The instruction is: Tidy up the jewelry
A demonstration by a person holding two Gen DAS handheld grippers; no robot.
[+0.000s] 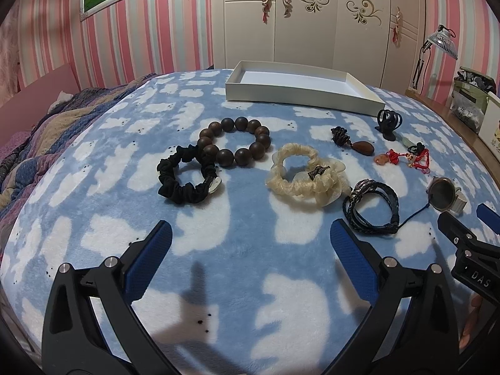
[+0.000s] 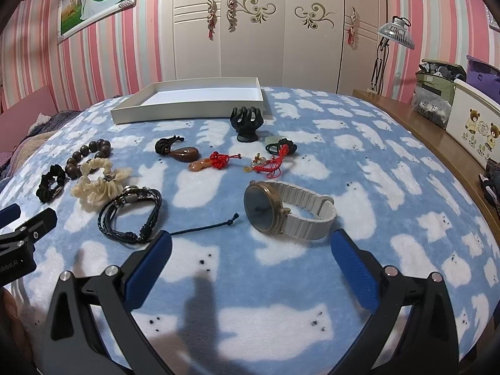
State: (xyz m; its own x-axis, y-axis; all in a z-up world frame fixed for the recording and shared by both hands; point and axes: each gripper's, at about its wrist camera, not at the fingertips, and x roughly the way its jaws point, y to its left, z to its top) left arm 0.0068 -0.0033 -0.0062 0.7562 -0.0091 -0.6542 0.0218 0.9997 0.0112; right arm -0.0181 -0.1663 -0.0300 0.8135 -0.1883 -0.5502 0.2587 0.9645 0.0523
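Left claw [image 1: 251,240] agape | right claw [image 2: 251,250] agape | white tray [image 2: 187,112] bare

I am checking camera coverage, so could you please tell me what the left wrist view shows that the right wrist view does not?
Only the left wrist view shows the whole wooden bead bracelet ring unobstructed. Only the right wrist view shows the full white watch strap and the teddy bear box. Both share the empty white tray, black scrunchie, cream scrunchie, braided black bracelet, and open left gripper and right gripper.
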